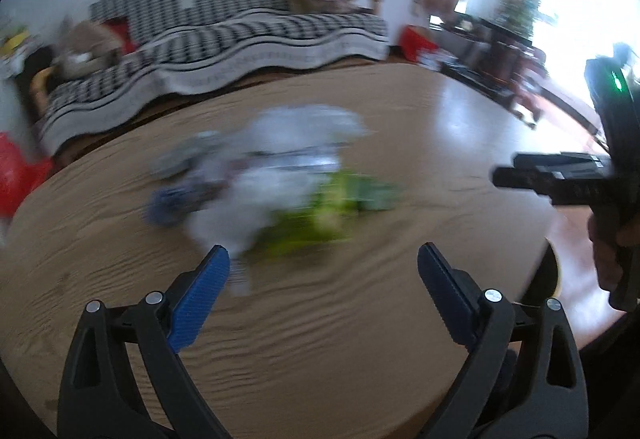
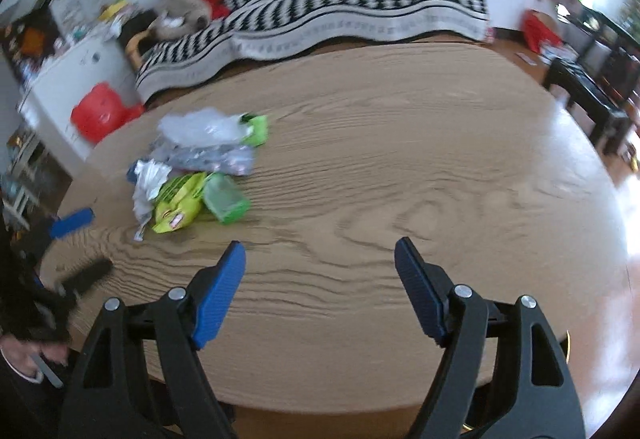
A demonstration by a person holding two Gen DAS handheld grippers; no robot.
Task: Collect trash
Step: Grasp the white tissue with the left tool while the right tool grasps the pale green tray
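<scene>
The loose heap of crumpled white paper, clear plastic and lime-green snack wrappers (image 2: pixel 200 167) lies on the round wood-grain desk (image 2: pixel 400 159), just ahead of the left claw (image 1: pixel 323 267) but well off to the left of the right claw (image 2: pixel 320 259), so the left seems nearer. Both claws gape wide and hold nothing. Motion blur smears the heap in the left wrist view, so single pieces and their long axes are hard to tell there.
</scene>
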